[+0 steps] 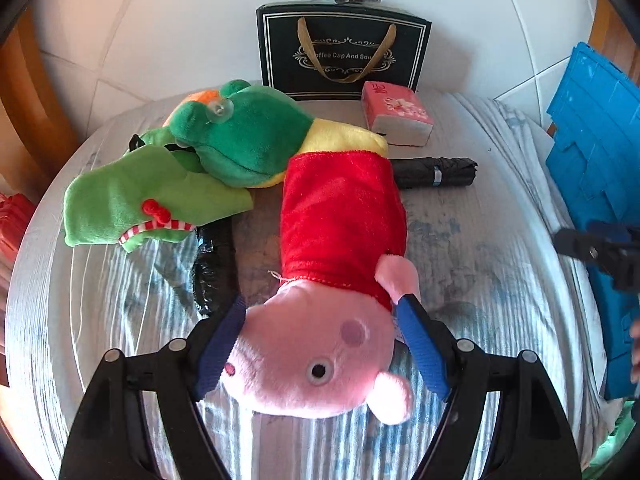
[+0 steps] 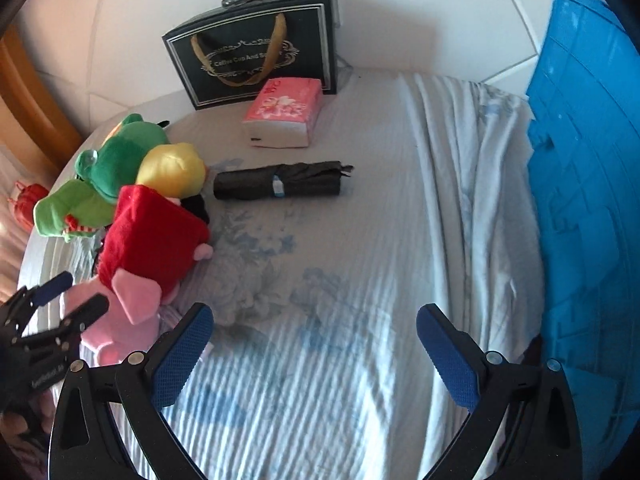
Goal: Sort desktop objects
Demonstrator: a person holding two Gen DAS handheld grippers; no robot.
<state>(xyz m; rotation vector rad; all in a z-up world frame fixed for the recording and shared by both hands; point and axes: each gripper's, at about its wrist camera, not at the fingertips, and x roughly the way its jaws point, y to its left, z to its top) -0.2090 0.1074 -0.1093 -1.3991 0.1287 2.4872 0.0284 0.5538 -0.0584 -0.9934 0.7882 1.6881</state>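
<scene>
My left hand-held gripper (image 1: 320, 344) has its blue pads on either side of the pig (image 1: 320, 364) plush's pink head, both pads against the fur, so I read it as gripping the pig. The pig lies on the desk's striped cloth (image 1: 480, 248), head near me, red dress pointing far. Left of it lie two green plush toys, a frog (image 1: 244, 140) and a crocodile (image 1: 132, 200). My right hand-held gripper (image 2: 314, 350) is open over bare cloth, nothing between its pads. A rolled black umbrella (image 2: 276, 186) lies beyond it, and further off a pink tissue pack (image 2: 286, 112) sits against a black gift bag (image 2: 256, 48). A blue crate (image 2: 580, 200) stands on the right.
</scene>
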